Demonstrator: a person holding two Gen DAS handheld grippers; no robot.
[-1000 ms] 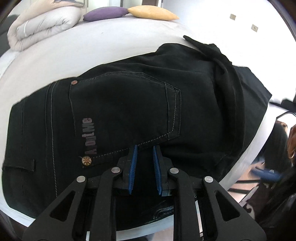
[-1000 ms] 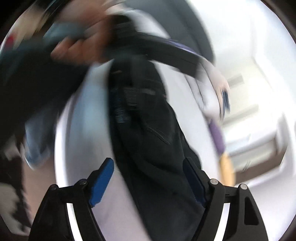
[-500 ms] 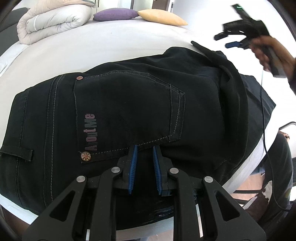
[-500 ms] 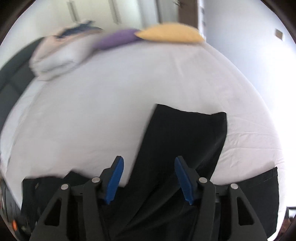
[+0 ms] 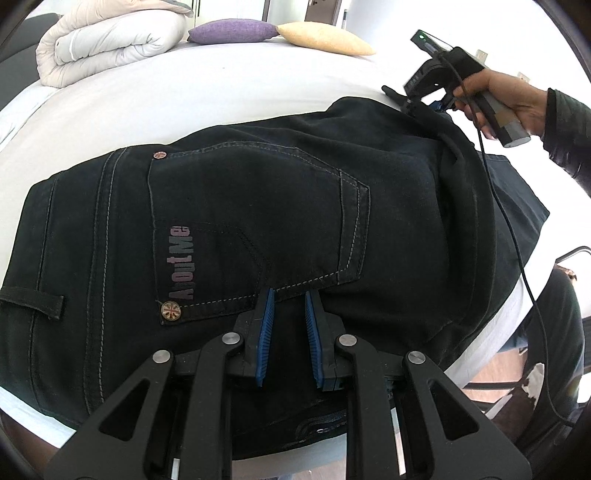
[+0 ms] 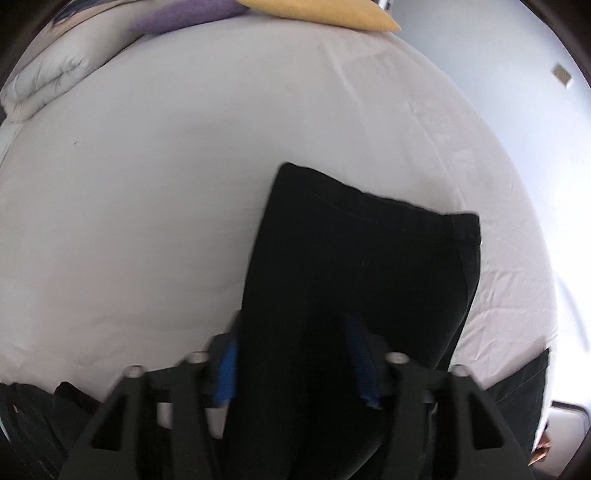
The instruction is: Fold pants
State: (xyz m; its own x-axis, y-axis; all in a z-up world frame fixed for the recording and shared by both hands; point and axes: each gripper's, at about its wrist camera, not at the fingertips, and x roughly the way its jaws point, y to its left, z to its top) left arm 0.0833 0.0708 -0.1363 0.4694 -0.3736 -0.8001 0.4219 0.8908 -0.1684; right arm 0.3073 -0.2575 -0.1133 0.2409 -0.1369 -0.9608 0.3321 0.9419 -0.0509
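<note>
On the far left of the bed [image 5: 221, 92] lies a rolled duvet [image 5: 107, 40], with a purple pillow [image 5: 232, 29] and a yellow pillow [image 5: 325, 42] to its right. The black pants [image 5: 258, 206] lie across the near edge of the bed, back pocket [image 5: 258, 221] up, waist to the left. The left claw [image 5: 289, 339] sits on the seat just below that pocket, as it did a second ago; its pads stand slightly apart with dark cloth in the gap, but I cannot tell whether they pinch it. To the right, the right claw [image 6: 297, 365], a blur in mid-air a second ago, has come down over the leg end [image 6: 369, 258], which lies folded toward the far side. Its pads stand wide on either side of the leg, not clamped. It looks poised to grip for the next fold.
</note>
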